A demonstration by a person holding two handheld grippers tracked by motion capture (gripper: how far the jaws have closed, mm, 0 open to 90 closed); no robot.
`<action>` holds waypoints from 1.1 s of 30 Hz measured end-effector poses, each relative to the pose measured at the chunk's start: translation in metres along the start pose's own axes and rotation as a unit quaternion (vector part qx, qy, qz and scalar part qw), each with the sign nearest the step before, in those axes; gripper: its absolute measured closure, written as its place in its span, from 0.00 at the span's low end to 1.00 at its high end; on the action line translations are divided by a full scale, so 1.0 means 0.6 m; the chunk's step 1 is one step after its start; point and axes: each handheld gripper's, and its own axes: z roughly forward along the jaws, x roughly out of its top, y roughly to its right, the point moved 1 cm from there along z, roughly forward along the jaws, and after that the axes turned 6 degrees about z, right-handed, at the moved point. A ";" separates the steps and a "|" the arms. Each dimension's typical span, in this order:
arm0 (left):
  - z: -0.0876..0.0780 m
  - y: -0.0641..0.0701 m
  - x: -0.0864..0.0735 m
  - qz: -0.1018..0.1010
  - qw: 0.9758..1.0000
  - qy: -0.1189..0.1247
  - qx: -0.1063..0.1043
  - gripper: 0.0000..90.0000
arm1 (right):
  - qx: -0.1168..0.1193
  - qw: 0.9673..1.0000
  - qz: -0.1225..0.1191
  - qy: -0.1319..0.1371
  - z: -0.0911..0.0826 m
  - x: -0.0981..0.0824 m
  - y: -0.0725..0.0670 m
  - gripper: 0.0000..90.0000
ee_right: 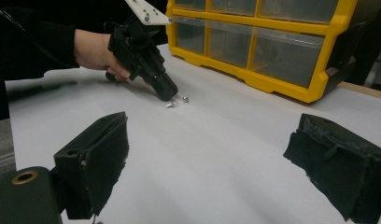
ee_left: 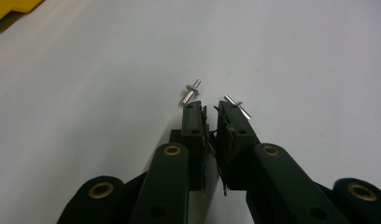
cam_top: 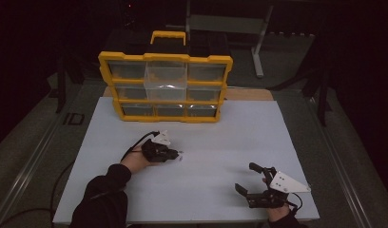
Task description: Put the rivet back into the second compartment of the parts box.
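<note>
Two small silver rivets lie on the white table top [cam_top: 216, 137], one [ee_left: 192, 91] just past my left gripper's left jaw, the other [ee_left: 237, 106] at the tip of its right jaw. My left gripper [ee_left: 211, 108] points down at them with its jaws almost together and nothing between them. In the high view the left gripper [cam_top: 177, 154] is left of the table's middle. My right gripper [cam_top: 244, 176] rests near the front right edge with its jaws wide apart and empty. The right gripper view looks between those jaws [ee_right: 212, 140] at the left gripper [ee_right: 169, 94] and both rivets [ee_right: 170, 105] [ee_right: 185, 99].
A yellow organiser [cam_top: 165, 57] with several clear drawers stands upright at the back of the table; its upper middle drawer [cam_top: 166, 78] sticks out. Its corner [ee_right: 291, 91] is beyond the rivets. A metal stand [cam_top: 258, 42] is on the floor behind.
</note>
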 end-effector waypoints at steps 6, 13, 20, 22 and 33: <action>-0.009 0.002 0.002 -0.004 1.000 0.001 -0.010 0.91 | -0.002 1.000 0.002 0.000 0.000 0.000 0.001 0.11; -0.048 0.002 0.009 -0.004 1.000 0.021 -0.014 0.91 | -0.006 1.000 -0.001 0.004 -0.001 0.001 0.002 0.11; -0.097 0.006 0.018 0.010 0.997 0.074 -0.035 0.91 | -0.006 1.000 -0.002 0.016 -0.001 0.004 0.003 0.11; -0.110 0.008 0.022 0.010 0.996 0.082 -0.043 0.91 | -0.006 1.000 -0.001 0.017 -0.001 0.004 0.003 0.11; -0.195 0.017 0.056 0.025 0.990 0.125 -0.060 0.91 | -0.003 1.000 0.007 0.021 -0.003 0.007 0.002 0.11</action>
